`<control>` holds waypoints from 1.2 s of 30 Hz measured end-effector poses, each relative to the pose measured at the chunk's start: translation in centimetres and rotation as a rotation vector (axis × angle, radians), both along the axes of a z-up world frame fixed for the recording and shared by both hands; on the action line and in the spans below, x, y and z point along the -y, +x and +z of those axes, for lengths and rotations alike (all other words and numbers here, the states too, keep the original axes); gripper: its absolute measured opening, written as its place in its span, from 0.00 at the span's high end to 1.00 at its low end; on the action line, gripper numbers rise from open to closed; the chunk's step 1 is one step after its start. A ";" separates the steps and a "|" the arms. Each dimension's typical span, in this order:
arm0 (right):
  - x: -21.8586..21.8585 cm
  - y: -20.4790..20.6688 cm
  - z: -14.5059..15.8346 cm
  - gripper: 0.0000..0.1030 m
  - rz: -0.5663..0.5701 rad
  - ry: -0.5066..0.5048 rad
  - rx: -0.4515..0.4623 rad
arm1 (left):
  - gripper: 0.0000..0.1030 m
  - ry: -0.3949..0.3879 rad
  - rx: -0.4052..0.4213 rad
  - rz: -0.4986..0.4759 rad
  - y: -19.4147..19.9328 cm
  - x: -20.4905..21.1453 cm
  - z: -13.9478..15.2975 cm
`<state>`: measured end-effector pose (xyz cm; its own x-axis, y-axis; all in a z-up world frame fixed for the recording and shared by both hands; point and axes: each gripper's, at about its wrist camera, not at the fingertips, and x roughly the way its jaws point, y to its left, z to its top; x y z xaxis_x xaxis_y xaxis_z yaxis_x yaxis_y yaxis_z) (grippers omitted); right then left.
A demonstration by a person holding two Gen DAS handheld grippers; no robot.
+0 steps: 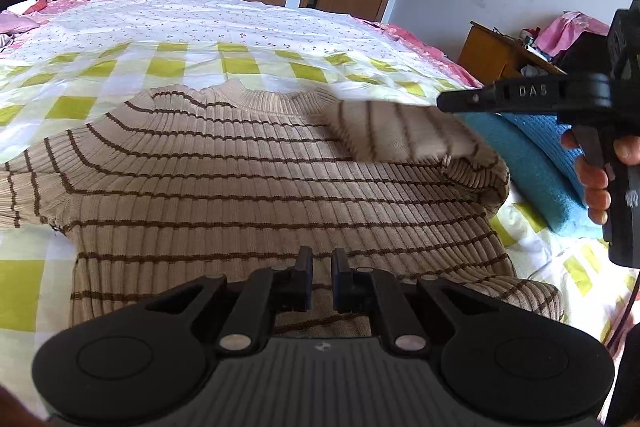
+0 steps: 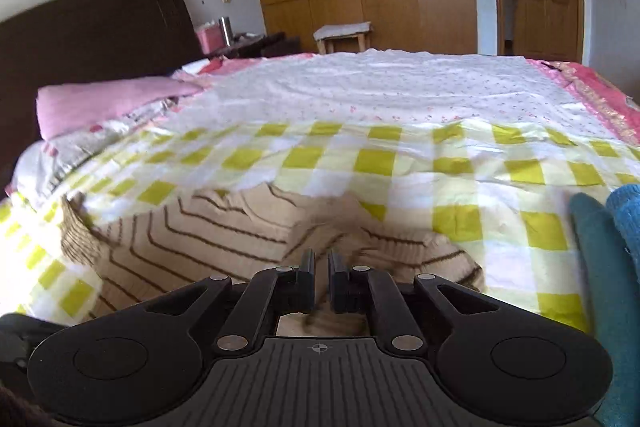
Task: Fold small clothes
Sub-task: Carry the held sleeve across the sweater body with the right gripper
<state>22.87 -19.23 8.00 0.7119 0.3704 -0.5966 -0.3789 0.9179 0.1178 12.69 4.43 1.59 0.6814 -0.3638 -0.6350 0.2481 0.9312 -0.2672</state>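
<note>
A beige sweater with brown stripes [image 1: 240,187] lies flat on the yellow-checked bed sheet [image 1: 240,63], collar pointing away from me. Its right sleeve [image 1: 384,137] lies blurred across the chest. My left gripper [image 1: 322,259] is shut, with its tips over the lower body of the sweater; I cannot tell whether they touch it. My right gripper [image 1: 440,103], held by a hand [image 1: 596,183], hovers just above that sleeve's outer end. In the right wrist view the right gripper [image 2: 321,259] is shut with nothing seen between its fingers, above the rumpled sweater [image 2: 200,239].
Folded blue cloth [image 1: 532,163] lies on the bed to the right of the sweater and shows in the right wrist view too [image 2: 624,219]. A pink pillow [image 2: 100,103] and a dark headboard [image 2: 92,35] stand at the left. A wooden side table [image 1: 492,55] stands beyond the bed's right edge.
</note>
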 end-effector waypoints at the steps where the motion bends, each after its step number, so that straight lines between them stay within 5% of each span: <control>1: 0.6 -0.2 -0.4 0.90 -0.023 0.014 -0.018 | 0.85 0.001 0.001 0.001 -0.1 -0.2 0.0; 5: 3.3 -1.6 -1.5 0.88 -0.092 0.022 -0.055 | 0.85 -0.007 -0.010 0.000 0.1 -0.5 -0.4; 9: 4.1 -1.9 -3.9 0.87 -0.161 -0.083 -0.094 | 0.85 -0.006 -0.019 0.002 0.1 -0.5 -0.7; 14: 4.7 0.3 -5.7 0.88 -0.194 -0.035 -0.161 | 0.85 -0.001 -0.022 0.011 0.3 -0.3 -0.9; 18: 4.5 1.3 -6.9 0.98 -0.274 -0.194 -0.160 | 0.84 0.017 -0.022 0.024 0.5 -0.5 -1.2; 23: 6.2 1.5 -5.7 0.93 -0.375 -0.245 -0.165 | 0.84 0.022 -0.017 0.036 0.3 -0.9 -1.1; 30: -1.4 -0.5 -1.6 0.86 -0.060 -0.169 -0.054 | 0.84 0.006 0.008 0.066 0.3 -2.0 -0.3; 34: -6.3 1.7 -2.1 0.61 0.076 -0.154 -0.090 | 0.84 0.001 0.015 0.084 0.3 -2.6 0.0; 36: -8.3 2.8 -2.7 0.58 0.113 -0.187 -0.105 | 0.84 -0.006 0.019 0.089 0.3 -2.9 0.1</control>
<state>25.72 -10.90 5.30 0.6024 0.3199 -0.7313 -0.4749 0.8800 -0.0063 13.04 7.34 1.67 0.7230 -0.3049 -0.6199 0.1696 0.9482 -0.2685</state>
